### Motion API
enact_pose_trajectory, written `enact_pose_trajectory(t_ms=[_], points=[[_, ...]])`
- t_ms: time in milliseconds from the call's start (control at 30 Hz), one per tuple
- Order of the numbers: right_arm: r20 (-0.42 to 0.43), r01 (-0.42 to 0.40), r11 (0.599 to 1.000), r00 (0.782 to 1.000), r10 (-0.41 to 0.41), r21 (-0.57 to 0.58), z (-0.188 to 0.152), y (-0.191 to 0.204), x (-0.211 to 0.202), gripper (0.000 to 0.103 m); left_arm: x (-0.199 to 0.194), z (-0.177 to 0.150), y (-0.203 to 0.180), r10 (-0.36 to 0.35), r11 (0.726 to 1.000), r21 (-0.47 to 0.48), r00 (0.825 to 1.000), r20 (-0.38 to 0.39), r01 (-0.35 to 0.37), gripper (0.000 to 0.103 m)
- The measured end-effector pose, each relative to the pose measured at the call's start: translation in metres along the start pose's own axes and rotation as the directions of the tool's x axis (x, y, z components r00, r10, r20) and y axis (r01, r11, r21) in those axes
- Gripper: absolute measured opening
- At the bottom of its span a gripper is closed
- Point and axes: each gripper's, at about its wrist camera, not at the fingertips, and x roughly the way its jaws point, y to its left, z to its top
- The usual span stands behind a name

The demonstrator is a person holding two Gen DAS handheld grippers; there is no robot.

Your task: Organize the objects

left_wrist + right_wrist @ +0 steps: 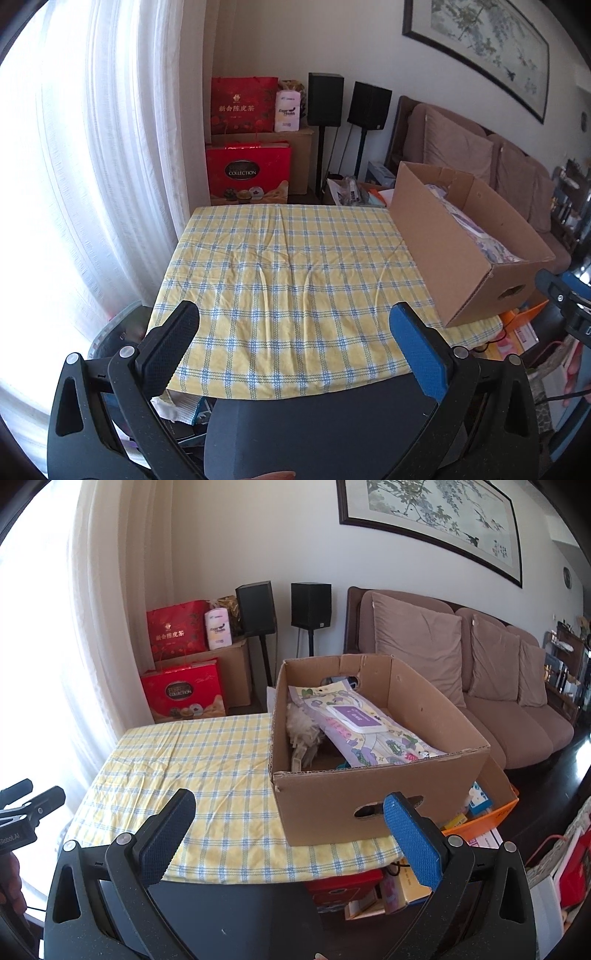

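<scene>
I hold the left hand-held gripper (295, 328) and right hand-held gripper (290, 812) wide open and empty, near the tabletop's (280, 266) near edge. The box (332, 801) sits at its right edge. Inside, the wipes pack (364, 723) looks soft and light; I would grip it by an edge. Items beneath it are hidden or indistinct.

the tabletop (280, 280) wears a yellow-and-blue checked cloth (192, 760), lightly creased. an open cardboard box (332, 805) stands on its right side, at the near edge.
</scene>
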Motion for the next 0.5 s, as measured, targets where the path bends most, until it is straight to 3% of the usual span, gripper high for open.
enact_pose_trajectory(t_ms=[500], points=[[0.001, 0.0, 1.0, 1.0, 0.0, 0.0, 0.0004, 0.0001, -0.0002, 0.103, 0.0031, -0.001, -0.0004, 0.005, 1.0, 0.0, 1.0, -0.001, -0.005, 0.103]])
